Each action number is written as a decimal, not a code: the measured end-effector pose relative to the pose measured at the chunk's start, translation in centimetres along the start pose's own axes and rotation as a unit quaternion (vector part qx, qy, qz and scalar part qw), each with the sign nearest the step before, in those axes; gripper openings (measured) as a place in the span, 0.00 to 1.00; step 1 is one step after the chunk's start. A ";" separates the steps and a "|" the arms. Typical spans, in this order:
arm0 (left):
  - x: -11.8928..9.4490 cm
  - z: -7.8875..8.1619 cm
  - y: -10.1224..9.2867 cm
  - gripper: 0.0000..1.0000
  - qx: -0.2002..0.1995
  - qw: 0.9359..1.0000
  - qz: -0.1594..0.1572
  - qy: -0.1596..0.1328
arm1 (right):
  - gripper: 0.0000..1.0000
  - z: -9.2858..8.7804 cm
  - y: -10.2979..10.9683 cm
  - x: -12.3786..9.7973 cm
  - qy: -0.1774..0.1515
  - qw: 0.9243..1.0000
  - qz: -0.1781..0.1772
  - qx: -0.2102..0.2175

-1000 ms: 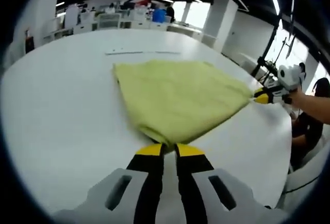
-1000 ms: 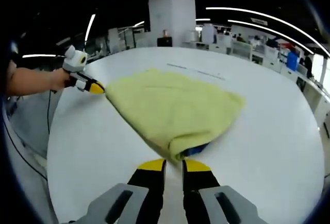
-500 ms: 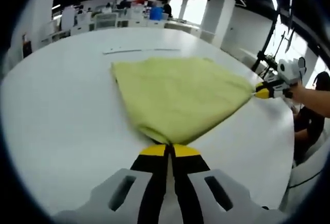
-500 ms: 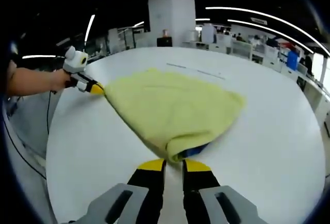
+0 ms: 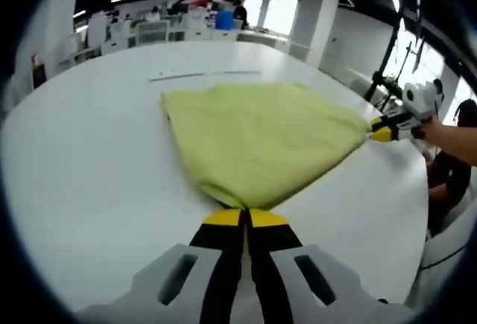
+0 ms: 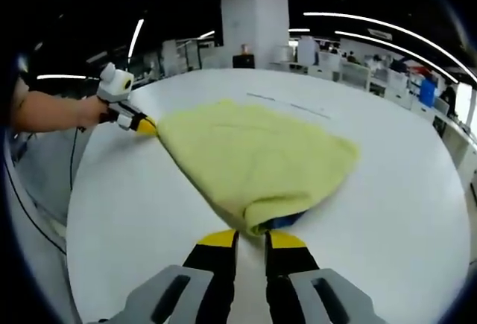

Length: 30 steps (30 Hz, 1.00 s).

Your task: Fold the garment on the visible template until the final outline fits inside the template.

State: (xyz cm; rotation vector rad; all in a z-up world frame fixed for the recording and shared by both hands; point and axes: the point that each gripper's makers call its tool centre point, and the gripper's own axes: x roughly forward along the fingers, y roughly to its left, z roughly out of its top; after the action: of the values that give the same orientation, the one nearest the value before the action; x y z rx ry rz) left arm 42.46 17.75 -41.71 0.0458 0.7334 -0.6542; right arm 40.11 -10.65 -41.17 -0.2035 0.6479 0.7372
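Mid-fold, by the look of it: yellow-green garment (image 5: 261,141) lies doubled on the white table (image 5: 82,175), stretched betw. both tools. Left hand-held gripper (image 5: 244,214) pinches the near corner w/ jaws closed; right hand-held gripper (image 6: 251,236) clamps the other corner. Next: carry both corners fwd together, edges aligned. Forearms held low, level.

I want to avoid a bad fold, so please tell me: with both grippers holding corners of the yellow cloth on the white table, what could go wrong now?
1. The left gripper and right gripper each pinch only a corner tip of the folded yellow-green garment; pulling apart might slip one free.
2. A blue layer peeks out beside the right gripper, so layers may shift unevenly.
3. The thin template lines lie beyond the garment on the white table; the outline may end up outside them.
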 end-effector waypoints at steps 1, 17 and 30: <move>0.0 0.0 0.0 0.00 0.000 1.000 0.000 0.000 | 0.09 0.1 -0.1 -0.1 -0.002 1.000 -0.001 -0.001; -0.1 0.0 0.1 0.00 -0.007 1.000 0.005 -0.003 | 0.03 1.3 0.1 -0.9 -0.026 0.999 -0.012 -0.026; -0.2 -0.1 0.0 0.00 -0.005 1.000 0.006 -0.001 | 0.00 0.1 0.1 0.3 0.003 0.999 -0.007 -0.037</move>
State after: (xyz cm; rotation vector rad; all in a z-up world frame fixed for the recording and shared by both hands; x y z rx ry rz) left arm 42.28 17.95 -41.65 0.0391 0.7335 -0.6389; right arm 40.22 -10.41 -41.27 -0.2780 0.6251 0.7488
